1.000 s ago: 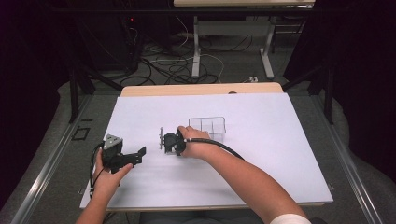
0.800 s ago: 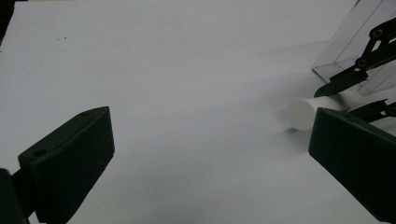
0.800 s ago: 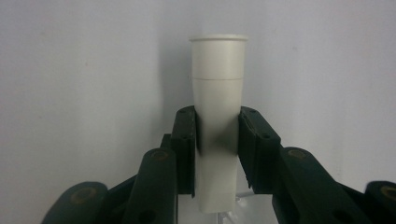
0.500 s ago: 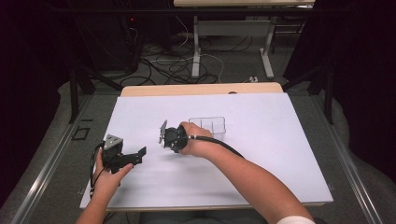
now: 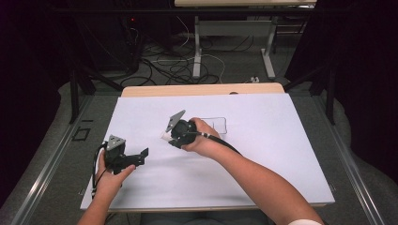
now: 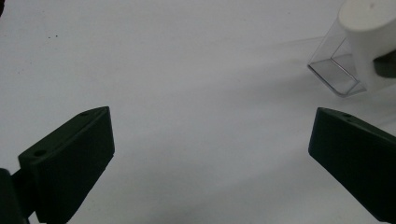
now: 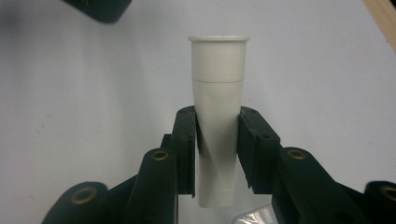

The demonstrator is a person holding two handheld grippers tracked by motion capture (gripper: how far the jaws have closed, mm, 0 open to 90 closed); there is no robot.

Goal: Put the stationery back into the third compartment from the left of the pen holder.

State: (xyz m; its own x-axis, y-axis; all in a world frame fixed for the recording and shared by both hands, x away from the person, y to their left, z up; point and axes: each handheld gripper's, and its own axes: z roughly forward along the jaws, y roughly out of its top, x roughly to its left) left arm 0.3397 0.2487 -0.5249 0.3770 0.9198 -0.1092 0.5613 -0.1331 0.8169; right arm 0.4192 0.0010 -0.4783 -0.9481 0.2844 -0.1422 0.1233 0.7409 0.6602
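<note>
Two grippers are over the white table (image 5: 281,154), and a clear box (image 5: 219,125) sits on it; I'll use that box as my marker. The right gripper (image 7: 217,140) has its two black jaws squeezed tight on a white tube (image 7: 218,116). In the high view, the right gripper (image 5: 176,132) and its tube are held up just to the left of the clear box, close beside it. The left gripper (image 5: 141,154) is farther off to the left of the box and nearer the person, with its jaws wide apart and nothing between them.

It looks to me like the tube is being carried near the box. To do this well, I think the hand should keep the squeeze firm on the soft middle, move slowly, and not bump the box wall.

The tube is long and thin. Its long line runs straight out along the jaws. The wide cap end points away from the hand, and the flat crimped end points back toward it.
</note>
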